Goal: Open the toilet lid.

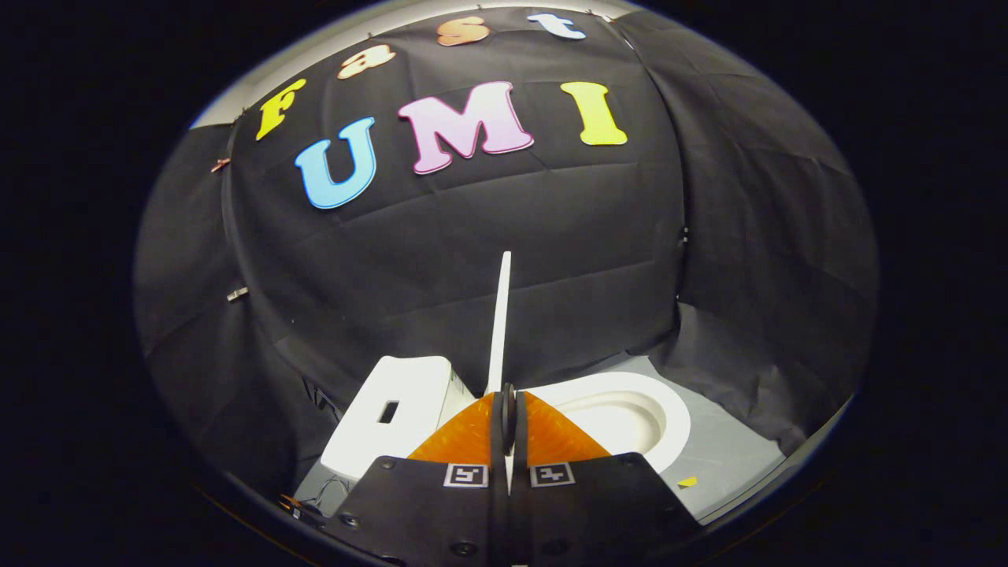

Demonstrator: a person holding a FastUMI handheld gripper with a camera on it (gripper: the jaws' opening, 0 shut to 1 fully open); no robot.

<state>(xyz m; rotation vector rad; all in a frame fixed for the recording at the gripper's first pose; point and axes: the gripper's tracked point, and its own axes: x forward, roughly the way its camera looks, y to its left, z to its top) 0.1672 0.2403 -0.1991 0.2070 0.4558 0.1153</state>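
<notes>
A small white toilet stands on the floor below me. Its lid [501,315] is raised and seen edge-on as a thin white blade rising straight ahead of my fingers. My gripper [509,398] is shut on the lid's edge, both fingers pressed against it from either side. The white tank [398,421] with a dark rectangular slot lies to the left of the fingers. The open seat and bowl [630,413] lie to the right of them.
Black cloth walls close in behind and on both sides of the toilet. A grey floor [724,457] spreads to the right of the bowl, with a small yellow marker [687,481] on it. Some wires [311,504] lie by the tank's base.
</notes>
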